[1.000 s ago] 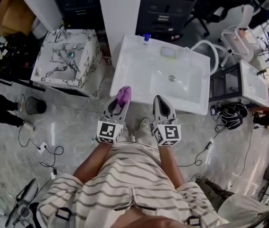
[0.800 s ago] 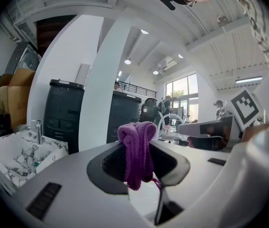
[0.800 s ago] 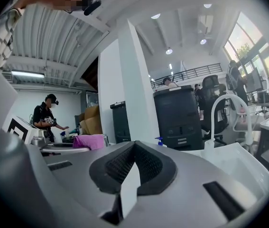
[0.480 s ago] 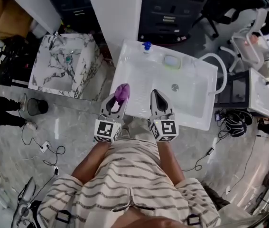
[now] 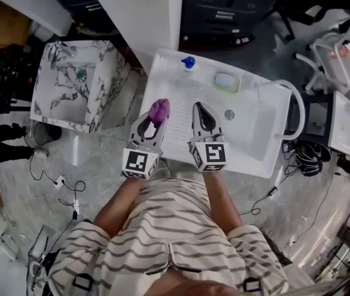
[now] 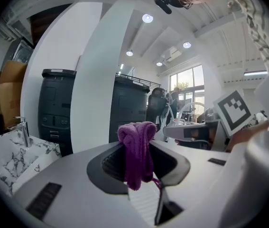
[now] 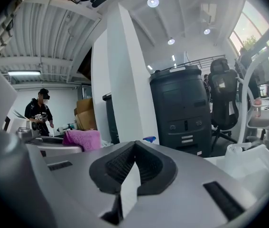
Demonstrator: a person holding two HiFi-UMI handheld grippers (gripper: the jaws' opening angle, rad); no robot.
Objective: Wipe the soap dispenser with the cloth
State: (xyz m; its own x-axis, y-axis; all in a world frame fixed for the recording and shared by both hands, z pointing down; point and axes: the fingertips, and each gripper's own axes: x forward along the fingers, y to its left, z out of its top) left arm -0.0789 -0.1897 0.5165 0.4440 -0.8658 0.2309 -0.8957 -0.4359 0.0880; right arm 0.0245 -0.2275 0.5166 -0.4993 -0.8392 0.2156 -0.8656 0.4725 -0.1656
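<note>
Soap dispenser point(image 5: 189, 62), seemingly a small bottle with a blue top, stands at the back rim of the white sink point(image 5: 175, 85), well ahead of both grippers. The left gripper point(image 5: 157, 117) is clamped on the purple cloth point(image 6: 136, 151). The right gripper point(image 5: 199, 108) has its 2 jaws pressed together, holding nothing.

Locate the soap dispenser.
Head view: the soap dispenser stands on the white sink's back rim, toward its left corner, beyond the cloth in the left hand-held gripper.
</note>
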